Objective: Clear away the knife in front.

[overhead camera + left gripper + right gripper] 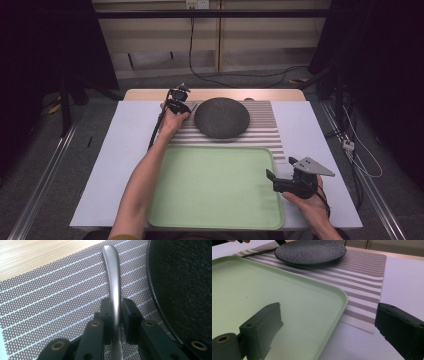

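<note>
Two grippers work at the table in the high view: the left gripper (178, 102) sits at the far left edge of the striped placemat (265, 125), just beside the dark round plate (222, 117) that lies on that mat, while the right gripper (280, 181) hovers over the near right corner of the pale green tray (210, 187), well apart from the plate. From the left gripper view, the jaws are pinched tight on a slim metal handle (113, 277) of some piece of cutlery; its rounded end reaches forward over the placemat (50, 302), and the rim of the plate (185, 285) curves just to one side of it. Which utensil the handle belongs to cannot be told, since its working end is hidden below the jaws. Seen from the right gripper view, the jaws stand wide apart with nothing between them, above the tray's (262, 290) corner, with the placemat (367, 285) and the plate (310, 251) beyond.
</note>
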The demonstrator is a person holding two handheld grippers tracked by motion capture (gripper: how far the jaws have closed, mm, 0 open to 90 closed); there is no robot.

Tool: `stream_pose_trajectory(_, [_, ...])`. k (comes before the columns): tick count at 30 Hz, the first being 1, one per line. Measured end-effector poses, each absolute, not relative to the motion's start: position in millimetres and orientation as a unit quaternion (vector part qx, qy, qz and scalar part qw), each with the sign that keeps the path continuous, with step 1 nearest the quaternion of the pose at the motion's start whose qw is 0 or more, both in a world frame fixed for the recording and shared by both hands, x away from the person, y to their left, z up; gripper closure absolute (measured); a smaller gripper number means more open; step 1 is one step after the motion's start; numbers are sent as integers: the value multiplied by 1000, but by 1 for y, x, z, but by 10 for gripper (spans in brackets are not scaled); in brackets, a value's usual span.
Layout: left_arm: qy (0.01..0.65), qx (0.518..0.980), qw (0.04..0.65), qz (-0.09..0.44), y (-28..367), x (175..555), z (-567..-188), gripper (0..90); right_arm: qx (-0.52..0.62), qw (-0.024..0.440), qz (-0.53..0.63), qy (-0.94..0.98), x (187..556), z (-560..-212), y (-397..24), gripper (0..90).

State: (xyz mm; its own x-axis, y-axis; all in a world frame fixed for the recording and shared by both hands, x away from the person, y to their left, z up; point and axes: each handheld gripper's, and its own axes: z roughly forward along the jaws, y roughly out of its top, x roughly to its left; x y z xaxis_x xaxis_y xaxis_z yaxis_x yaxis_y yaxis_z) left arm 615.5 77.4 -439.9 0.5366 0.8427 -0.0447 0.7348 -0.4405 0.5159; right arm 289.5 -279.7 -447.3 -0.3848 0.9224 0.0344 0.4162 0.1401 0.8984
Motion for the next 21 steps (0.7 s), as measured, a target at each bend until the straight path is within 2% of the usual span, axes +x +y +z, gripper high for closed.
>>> stream_pose_trajectory(21, [465, 842, 244, 119, 89, 616, -426, 798, 479, 280, 446, 703, 290, -448, -279, 69])
